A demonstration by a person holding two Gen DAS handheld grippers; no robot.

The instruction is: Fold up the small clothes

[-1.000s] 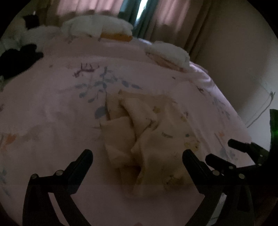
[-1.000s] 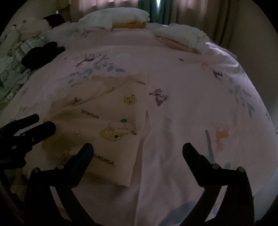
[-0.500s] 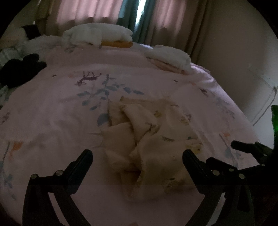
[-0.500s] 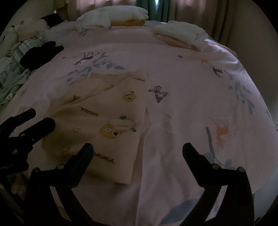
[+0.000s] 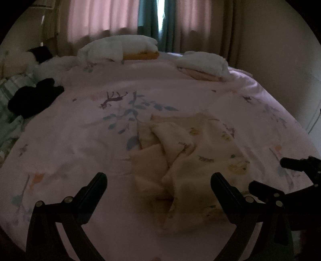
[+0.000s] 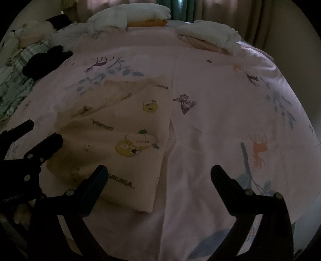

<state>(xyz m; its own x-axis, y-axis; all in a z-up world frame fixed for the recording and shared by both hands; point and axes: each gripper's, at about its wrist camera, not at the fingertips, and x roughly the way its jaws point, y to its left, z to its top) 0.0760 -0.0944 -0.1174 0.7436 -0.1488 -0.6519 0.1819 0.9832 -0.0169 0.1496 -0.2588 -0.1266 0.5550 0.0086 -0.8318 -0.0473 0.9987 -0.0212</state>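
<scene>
The left gripper (image 5: 158, 180) has its two black fingers spread wide apart, and nothing is between them. It hangs just above the near end of the cream baby garment (image 5: 186, 158). The right gripper (image 6: 159, 173) is wide open too and holds nothing. Its left finger (image 6: 96, 180) is over the near edge of the garment, and its right finger is over bare cover.

The cream baby garment lies on the pink bed cover (image 6: 220, 130), near the edge closest to the cameras. On the right side it is flat, with yellow cartoon faces and the word "GAGAGA" printed on it. On the left side it is bunched up in soft folds (the room is quite dim, so small parts are hard to see).

The bed cover has leaves and little animals printed on it. Farther back, at the left edge, is a black piece of clothing (image 5: 34, 98). At the far end lie a white pillow (image 5: 118, 47) with something orange (image 5: 140, 55) under it, and a folded white pile (image 5: 202, 64) to the right. Behind them hang pink curtains (image 5: 100, 18).
</scene>
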